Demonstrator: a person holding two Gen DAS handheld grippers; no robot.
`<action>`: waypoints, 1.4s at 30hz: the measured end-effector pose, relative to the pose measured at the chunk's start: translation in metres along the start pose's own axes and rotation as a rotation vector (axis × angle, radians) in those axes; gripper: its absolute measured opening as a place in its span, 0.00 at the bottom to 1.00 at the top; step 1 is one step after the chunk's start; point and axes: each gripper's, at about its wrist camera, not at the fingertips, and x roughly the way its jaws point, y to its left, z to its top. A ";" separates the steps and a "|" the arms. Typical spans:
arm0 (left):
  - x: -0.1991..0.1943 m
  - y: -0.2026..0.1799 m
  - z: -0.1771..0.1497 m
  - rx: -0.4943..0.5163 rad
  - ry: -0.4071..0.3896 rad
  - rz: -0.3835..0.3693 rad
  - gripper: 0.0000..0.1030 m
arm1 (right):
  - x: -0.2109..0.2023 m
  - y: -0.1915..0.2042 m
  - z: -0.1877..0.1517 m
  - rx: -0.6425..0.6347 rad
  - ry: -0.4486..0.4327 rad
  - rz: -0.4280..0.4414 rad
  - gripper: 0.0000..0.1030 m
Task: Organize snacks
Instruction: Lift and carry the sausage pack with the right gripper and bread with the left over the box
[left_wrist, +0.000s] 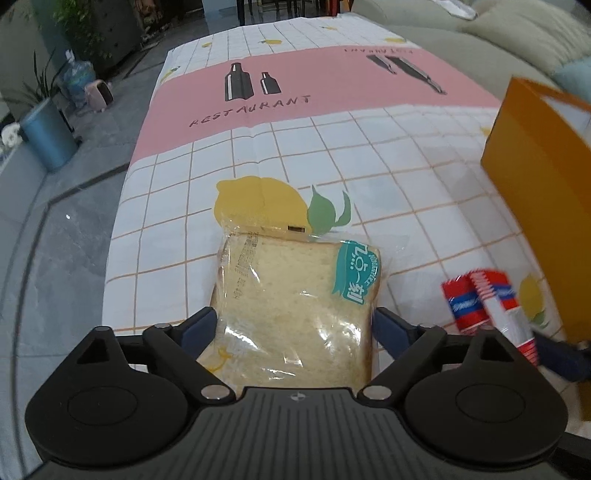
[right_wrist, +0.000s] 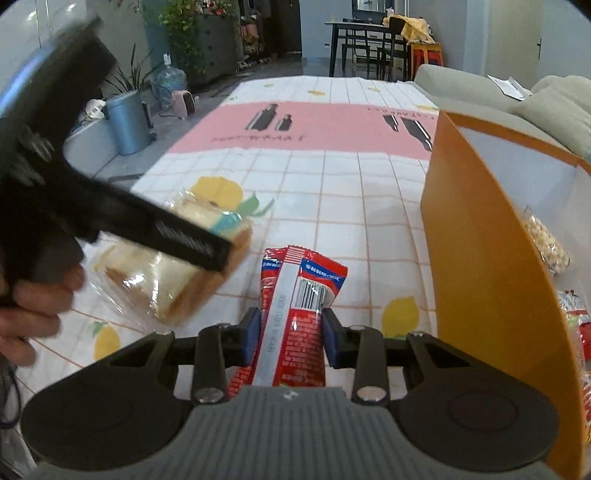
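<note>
The right gripper (right_wrist: 290, 334) tips down over the near edge of the tabletop (right_wrist: 332, 206), its pads squeezing a red snack pack (right_wrist: 295, 314). The left gripper (left_wrist: 293, 326) tips down more, closed on a bagged bread slice (left_wrist: 295, 295) near the left edge. A hand (right_wrist: 33, 310) holds its handle. The orange box (right_wrist: 480, 266) stands open by the right edge. Past both, the far tabletop lies bare.

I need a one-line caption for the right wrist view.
Right tool grips a red snack pack beside the orange box; left tool holds bread.
</note>
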 end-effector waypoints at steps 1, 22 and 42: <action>0.004 -0.004 -0.002 0.014 0.003 0.020 1.00 | -0.001 0.000 0.001 0.005 -0.004 0.004 0.33; -0.007 -0.007 -0.016 -0.090 -0.186 -0.042 1.00 | -0.050 -0.027 0.020 0.096 -0.133 0.050 0.32; -0.023 -0.027 0.006 -0.109 -0.183 -0.172 0.91 | -0.139 -0.175 0.035 0.386 -0.302 -0.177 0.32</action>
